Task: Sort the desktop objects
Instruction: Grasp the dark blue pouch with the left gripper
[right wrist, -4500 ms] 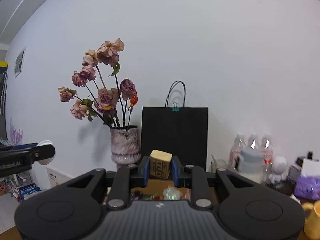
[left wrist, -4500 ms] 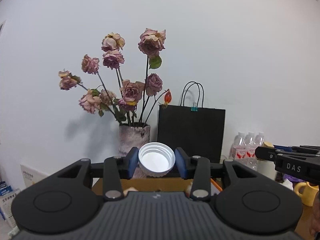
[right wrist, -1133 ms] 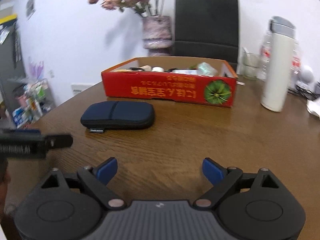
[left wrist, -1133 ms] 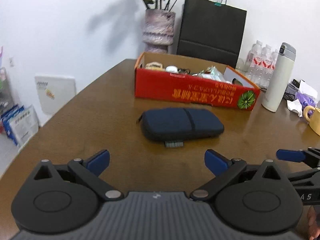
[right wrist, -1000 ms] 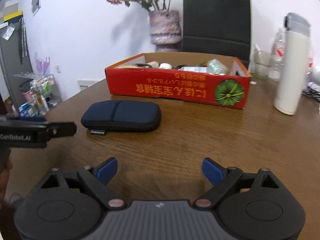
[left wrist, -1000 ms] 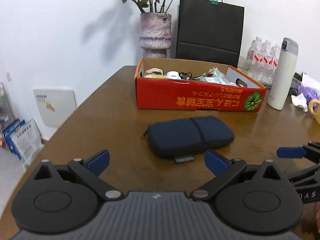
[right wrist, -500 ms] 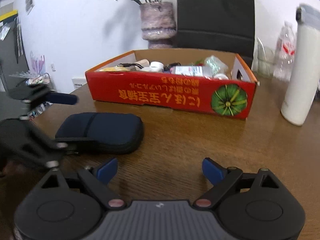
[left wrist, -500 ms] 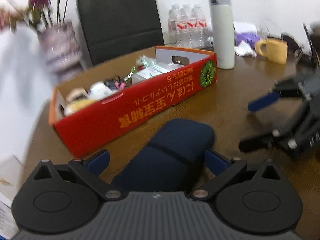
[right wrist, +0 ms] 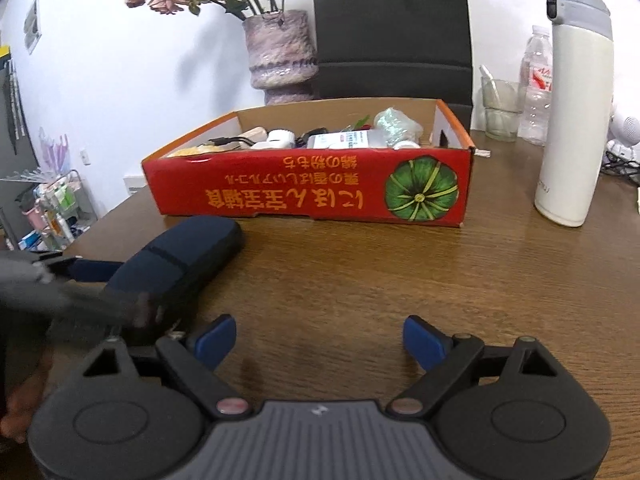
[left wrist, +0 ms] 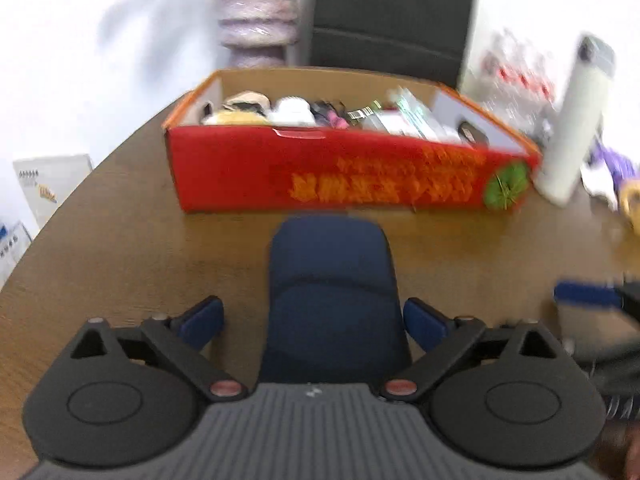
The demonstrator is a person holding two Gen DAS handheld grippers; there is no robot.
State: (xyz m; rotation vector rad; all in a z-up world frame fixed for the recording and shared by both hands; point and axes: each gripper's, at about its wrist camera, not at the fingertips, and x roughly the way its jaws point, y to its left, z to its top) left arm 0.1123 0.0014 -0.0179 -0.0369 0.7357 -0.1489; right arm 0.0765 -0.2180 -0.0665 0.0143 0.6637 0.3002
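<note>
A dark blue zip case [left wrist: 332, 288] lies on the wooden table [left wrist: 120, 248], lengthwise between the jaws of my left gripper [left wrist: 312, 320]. Those jaws are closing; the right pad is almost at the case's side, and a gap shows at the left pad. The right wrist view shows the case [right wrist: 180, 256] at the left, with the blurred left gripper [right wrist: 80, 280] over its near end. My right gripper [right wrist: 320, 340] stands open over bare table with nothing between its fingers. Behind the case is a red cardboard box [right wrist: 304, 192] holding several small items.
A tall white flask [right wrist: 572, 120] stands right of the box. A glass [right wrist: 500, 108] and water bottles [right wrist: 536, 80] are behind it. A vase of dried roses [right wrist: 280, 52] and a black paper bag [right wrist: 388, 20] stand at the back. A yellow mug [left wrist: 630, 200] is far right.
The left gripper has swung in over the case, which now lies between its jaws, and the jaws have narrowed. The cap and block held earlier are gone. The right gripper barely moved.
</note>
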